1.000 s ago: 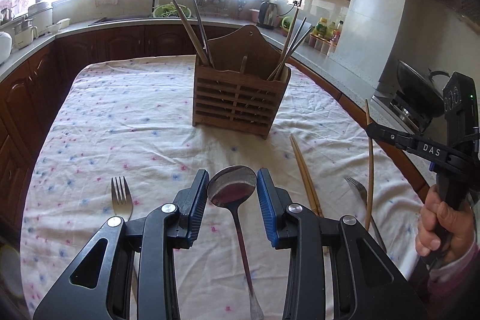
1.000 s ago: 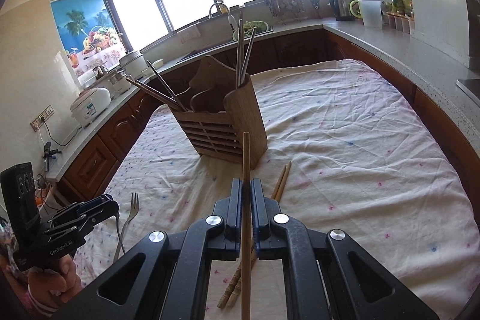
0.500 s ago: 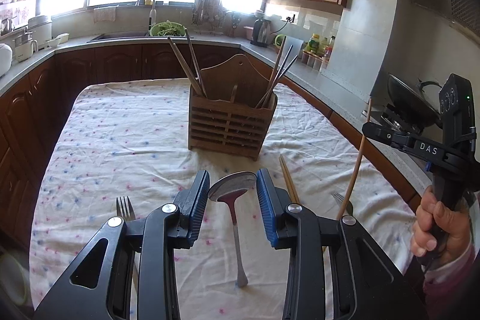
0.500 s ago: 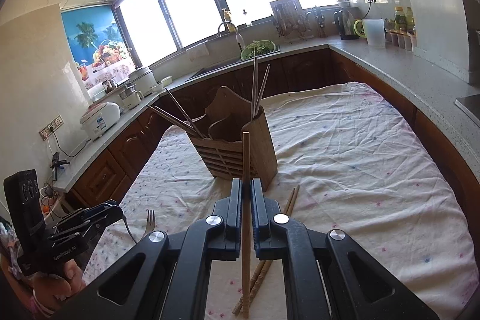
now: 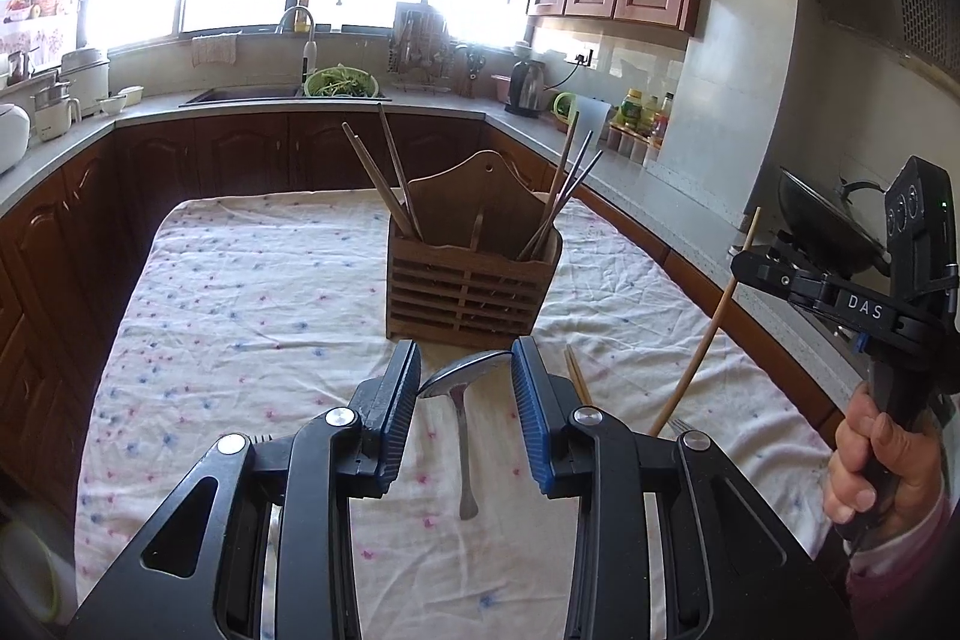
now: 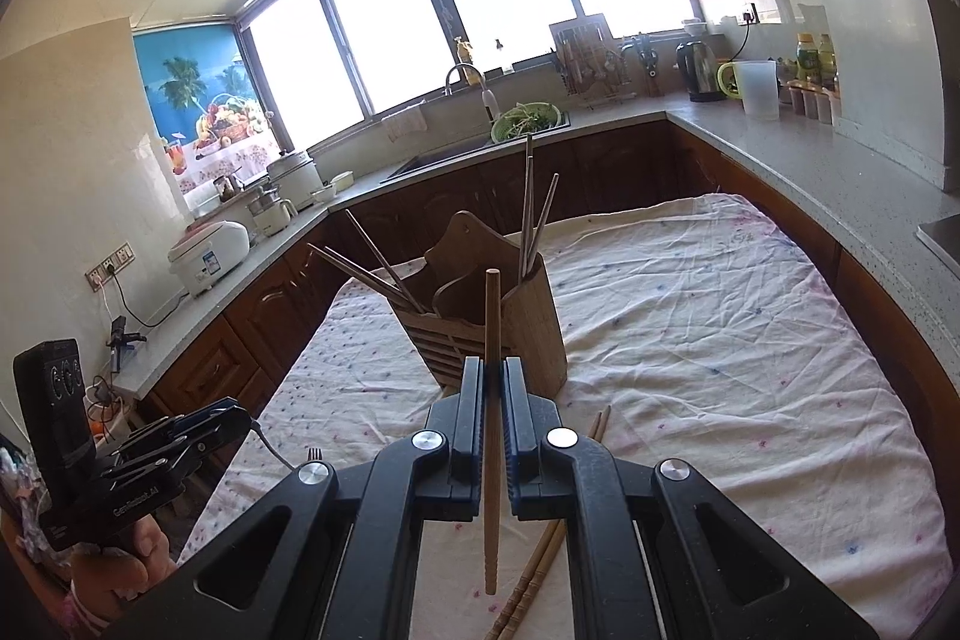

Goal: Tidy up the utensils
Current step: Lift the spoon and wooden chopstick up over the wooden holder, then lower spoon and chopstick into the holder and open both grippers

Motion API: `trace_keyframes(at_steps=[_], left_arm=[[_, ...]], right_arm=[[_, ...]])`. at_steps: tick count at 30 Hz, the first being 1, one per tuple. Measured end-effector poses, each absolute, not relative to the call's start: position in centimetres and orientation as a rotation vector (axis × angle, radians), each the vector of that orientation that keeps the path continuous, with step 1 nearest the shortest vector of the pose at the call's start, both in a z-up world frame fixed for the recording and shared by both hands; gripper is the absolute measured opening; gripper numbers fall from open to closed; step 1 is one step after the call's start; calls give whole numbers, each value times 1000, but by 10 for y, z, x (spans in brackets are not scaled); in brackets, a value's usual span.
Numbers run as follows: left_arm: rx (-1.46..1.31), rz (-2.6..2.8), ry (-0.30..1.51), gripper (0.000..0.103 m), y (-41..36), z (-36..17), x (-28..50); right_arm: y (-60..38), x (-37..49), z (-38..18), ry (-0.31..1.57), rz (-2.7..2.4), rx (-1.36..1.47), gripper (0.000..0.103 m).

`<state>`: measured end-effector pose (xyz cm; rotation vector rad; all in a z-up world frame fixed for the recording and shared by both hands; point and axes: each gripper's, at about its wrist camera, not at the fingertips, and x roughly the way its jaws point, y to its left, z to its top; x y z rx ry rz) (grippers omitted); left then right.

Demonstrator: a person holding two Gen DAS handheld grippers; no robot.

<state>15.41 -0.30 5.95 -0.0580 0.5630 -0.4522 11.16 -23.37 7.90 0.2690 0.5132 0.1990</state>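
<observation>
While the left tool (image 5: pixel 465 391) pinches a spoon (image 5: pixel 463 382) before the wooden holder (image 5: pixel 471 280), the right tool (image 6: pixel 492 418) clamps a chopstick (image 6: pixel 492 400). Two more chopsticks (image 6: pixel 540 568) lie nearer than the holder.

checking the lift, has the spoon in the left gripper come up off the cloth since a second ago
Yes. The spoon hangs higher, its handle tip now clear above the tablecloth.

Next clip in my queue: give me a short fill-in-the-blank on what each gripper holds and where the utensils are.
1. The right gripper is shut on a single wooden ____.
2. The left gripper holds a metal ____ by its bowl, handle hanging down.
3. The wooden utensil holder stands on the ____.
4. On the cloth beside the holder lies a loose pair of chopsticks, held by ____ gripper.

Missing words: chopstick; spoon; tablecloth; neither
</observation>
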Motion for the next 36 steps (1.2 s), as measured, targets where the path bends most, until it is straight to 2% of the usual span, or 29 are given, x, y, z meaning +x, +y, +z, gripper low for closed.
trace_keyframes(at_steps=[36], left_arm=[[-51, -447, 386, 30, -16, 138, 226]], right_arm=[[-233, 178, 143, 364, 193, 258, 6]])
